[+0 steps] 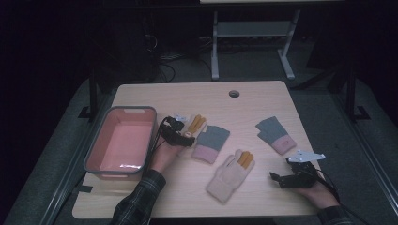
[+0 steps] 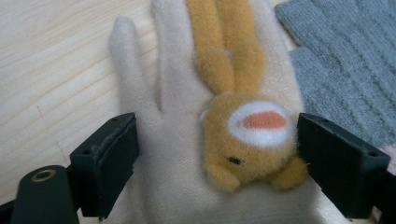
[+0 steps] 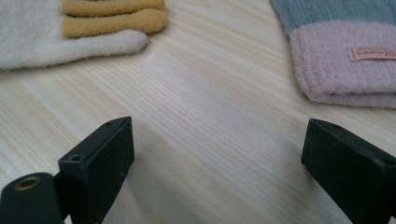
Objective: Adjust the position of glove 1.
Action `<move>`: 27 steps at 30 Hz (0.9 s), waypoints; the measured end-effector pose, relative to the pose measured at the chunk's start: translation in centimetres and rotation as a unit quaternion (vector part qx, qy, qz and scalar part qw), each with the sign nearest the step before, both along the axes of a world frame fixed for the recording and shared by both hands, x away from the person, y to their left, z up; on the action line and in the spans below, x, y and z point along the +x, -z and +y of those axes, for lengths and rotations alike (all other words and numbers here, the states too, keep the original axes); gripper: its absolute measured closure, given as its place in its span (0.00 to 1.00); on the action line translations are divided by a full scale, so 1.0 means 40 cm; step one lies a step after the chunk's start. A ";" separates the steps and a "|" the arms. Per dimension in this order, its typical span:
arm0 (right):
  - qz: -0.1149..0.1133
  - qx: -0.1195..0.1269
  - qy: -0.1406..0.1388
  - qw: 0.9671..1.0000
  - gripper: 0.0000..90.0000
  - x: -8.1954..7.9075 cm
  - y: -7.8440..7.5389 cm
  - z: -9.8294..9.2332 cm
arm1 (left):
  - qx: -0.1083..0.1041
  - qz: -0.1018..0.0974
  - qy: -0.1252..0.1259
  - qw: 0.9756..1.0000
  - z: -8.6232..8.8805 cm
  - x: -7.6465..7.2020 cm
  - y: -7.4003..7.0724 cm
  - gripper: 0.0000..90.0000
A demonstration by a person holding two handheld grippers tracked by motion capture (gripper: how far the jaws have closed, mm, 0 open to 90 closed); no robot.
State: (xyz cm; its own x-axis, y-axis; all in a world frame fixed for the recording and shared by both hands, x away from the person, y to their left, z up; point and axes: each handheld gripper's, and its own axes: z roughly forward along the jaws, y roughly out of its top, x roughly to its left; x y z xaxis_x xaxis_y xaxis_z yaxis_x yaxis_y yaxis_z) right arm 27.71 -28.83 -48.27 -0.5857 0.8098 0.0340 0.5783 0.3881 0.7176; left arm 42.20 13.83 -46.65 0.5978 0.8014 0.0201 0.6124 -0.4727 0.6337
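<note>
- My left tool (image 2: 217,154) sits wide open astride the cream rabbit glove (image 2: 196,140), ready to pinch it for the pink bin (image 1: 94,154).
- My right tool (image 3: 217,163) waits wide open over bare tabletop (image 3: 210,102).

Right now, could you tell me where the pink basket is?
In the high view, the pink basket sits at the table's left edge, beside the left gripper.
</note>
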 end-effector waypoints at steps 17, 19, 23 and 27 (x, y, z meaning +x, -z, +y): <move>0.000 0.000 0.000 1.000 0.10 0.000 0.000 0.000 | -0.024 0.008 0.014 1.000 0.004 -0.014 -0.017 0.73; 0.000 0.000 0.000 1.000 0.10 0.000 0.000 0.000 | -0.037 0.020 0.015 0.999 0.006 -0.015 -0.021 0.73; 0.000 0.000 0.000 1.000 0.10 0.000 0.000 0.000 | -0.054 0.023 0.015 0.998 0.004 -0.018 -0.027 0.73; 0.000 0.000 0.000 1.000 0.10 0.000 0.000 0.000 | -0.068 0.026 0.018 0.997 0.002 -0.024 -0.041 0.73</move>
